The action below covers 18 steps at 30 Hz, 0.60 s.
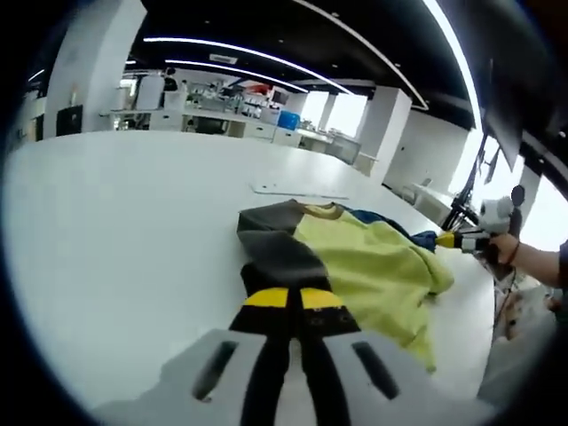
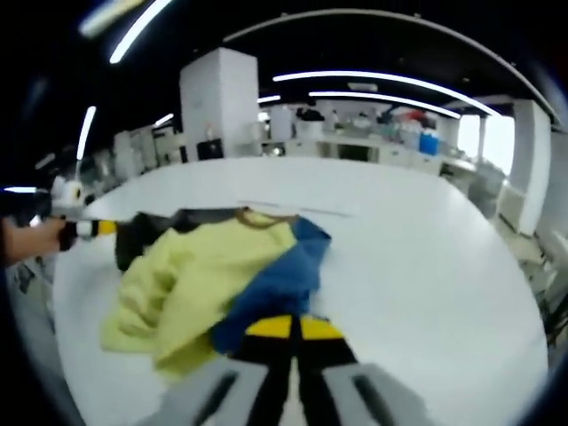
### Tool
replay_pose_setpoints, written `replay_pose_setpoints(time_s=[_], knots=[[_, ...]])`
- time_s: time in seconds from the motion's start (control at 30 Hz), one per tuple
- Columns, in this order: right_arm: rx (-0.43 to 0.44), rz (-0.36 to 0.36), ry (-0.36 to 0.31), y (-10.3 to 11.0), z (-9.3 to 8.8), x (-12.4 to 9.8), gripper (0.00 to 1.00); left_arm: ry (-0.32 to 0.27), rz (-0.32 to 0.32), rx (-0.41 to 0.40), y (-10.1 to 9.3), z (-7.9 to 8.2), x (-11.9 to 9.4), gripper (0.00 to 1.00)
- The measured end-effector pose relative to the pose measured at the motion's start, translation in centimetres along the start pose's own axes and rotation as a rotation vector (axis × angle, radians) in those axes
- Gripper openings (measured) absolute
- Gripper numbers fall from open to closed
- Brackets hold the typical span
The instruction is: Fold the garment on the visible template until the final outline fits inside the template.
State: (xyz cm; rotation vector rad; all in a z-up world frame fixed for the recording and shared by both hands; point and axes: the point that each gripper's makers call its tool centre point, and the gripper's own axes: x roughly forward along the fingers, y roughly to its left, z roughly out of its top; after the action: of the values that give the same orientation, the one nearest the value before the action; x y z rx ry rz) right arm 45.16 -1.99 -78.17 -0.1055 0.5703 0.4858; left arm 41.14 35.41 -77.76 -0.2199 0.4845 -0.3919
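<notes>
A garment lies crumpled on the white table (image 1: 115,231), with a yellow-green body (image 1: 373,266), a dark grey sleeve (image 1: 275,253) and a blue sleeve (image 2: 284,275). In the left gripper view my left gripper (image 1: 293,295) is shut on the end of the grey sleeve. In the right gripper view my right gripper (image 2: 291,325) is shut on the end of the blue sleeve. Each gripper also shows from the side in the other view, held by a hand: the right gripper (image 1: 460,238) at the blue fabric, the left gripper (image 2: 90,228) at the grey fabric. A thin pale template strip (image 1: 297,190) lies just beyond the collar.
The round white table (image 2: 426,266) spreads wide around the garment. Its edge curves close behind the person's hand (image 1: 508,250). Shelves, white pillars and benches stand far back in the room.
</notes>
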Motion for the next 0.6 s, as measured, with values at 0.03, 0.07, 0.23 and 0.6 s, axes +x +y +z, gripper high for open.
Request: replay_pose_setpoints(time_s=[0.03, 0.07, 0.23, 0.6], knots=[[0.001, -0.004, 0.000, -0.2, 0.0, -0.1, 0.00, 0.003, 0.003, -0.004, 0.2, 0.0, -0.1, 0.00], [0.001, -0.008, 0.000, -0.5, 0.0, -0.2, 0.00, 0.005, 0.008, -0.007, 0.3, -0.1, -0.1, 0.00], [-0.011, -0.057, 0.031, -1.8, -0.7, -0.8, 0.00, 0.022, 0.065, -0.010, 2.0, -0.2, -0.7, 0.00], [-0.049, -0.130, 0.067, -5.6, -0.7, -2.1, 0.00, 0.044, 0.162, -0.043, 5.5, -0.3, -1.5, 0.00]])
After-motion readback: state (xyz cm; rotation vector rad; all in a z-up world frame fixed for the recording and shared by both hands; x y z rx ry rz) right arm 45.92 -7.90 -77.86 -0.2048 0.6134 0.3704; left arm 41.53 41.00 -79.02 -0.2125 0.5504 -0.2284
